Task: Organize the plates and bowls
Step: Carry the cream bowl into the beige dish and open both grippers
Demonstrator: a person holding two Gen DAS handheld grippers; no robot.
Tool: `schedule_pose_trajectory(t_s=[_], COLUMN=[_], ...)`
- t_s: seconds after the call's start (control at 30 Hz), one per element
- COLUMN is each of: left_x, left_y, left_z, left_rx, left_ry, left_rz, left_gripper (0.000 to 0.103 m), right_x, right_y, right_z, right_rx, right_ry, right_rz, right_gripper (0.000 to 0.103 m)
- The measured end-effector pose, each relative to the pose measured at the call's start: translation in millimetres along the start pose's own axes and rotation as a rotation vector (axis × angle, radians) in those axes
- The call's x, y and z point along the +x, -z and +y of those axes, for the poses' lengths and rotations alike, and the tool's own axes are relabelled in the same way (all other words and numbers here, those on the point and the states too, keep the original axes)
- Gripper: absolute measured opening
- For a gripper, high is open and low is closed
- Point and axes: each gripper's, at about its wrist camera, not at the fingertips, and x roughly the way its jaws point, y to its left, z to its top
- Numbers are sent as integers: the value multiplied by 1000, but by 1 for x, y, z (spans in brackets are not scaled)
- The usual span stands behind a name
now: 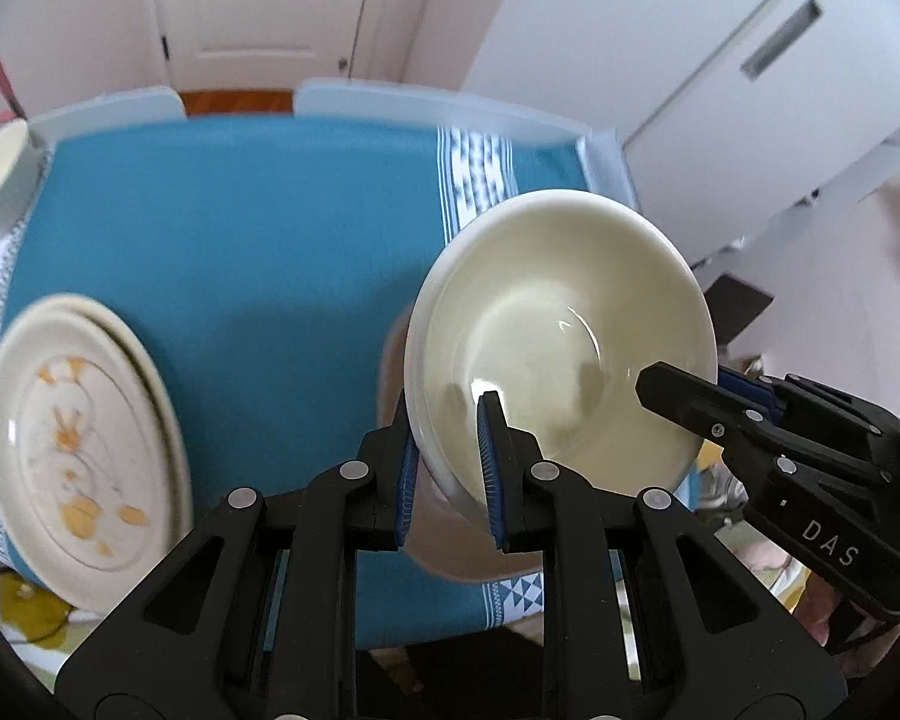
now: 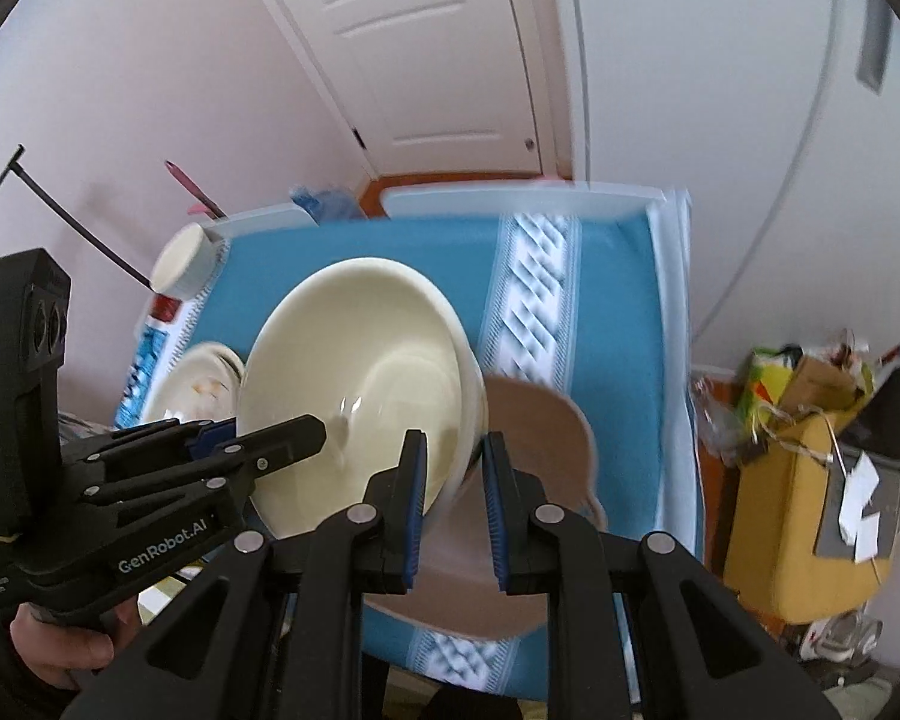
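Both grippers hold a stack of two cream bowls (image 1: pixel 561 330) above the blue tablecloth (image 1: pixel 240 252). My left gripper (image 1: pixel 450 468) is shut on the stack's near-left rim. My right gripper (image 2: pixel 453 480) is shut on the opposite rim of the cream bowls (image 2: pixel 360 384); it also shows in the left wrist view (image 1: pixel 708 402). The stack is tilted. A brown bowl (image 2: pixel 546 438) sits on the cloth right under the stack. A stack of cream plates with orange flower print (image 1: pixel 81 444) lies at the left of the table.
A white round container (image 1: pixel 0 180) stands at the far left corner. The table edge (image 1: pixel 600 150) runs close on the right. Clutter and a yellow box (image 2: pixel 804 516) lie on the floor to the right. A white door is behind.
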Motion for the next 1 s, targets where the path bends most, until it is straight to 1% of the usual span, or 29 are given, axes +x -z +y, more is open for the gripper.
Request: schedule_pose_trajectory(t_s=[0.17,0.37,0.7,0.9,1.0], left_x=[29,52,56,43,34], left_y=[10,19,14,12,10], left_z=[-6,-7,-16,-14,-15], left_rx=[9,17,64,65,67], left_ry=[-40,-79,-144,-139,-136], left_rz=[59,113,87,70,55], left_gripper=[16,16,16,16,16], right_x=[23,41,47,40,28], right_y=[16,26,29,31,32], right_z=[-20,-28,-28,-27,-27], right_rx=[5,-14,-41,-34,-35], right_ry=[2,8,11,14,8], right_rz=[53,96,108,100,82], right_gripper=[17,17,17,17,17])
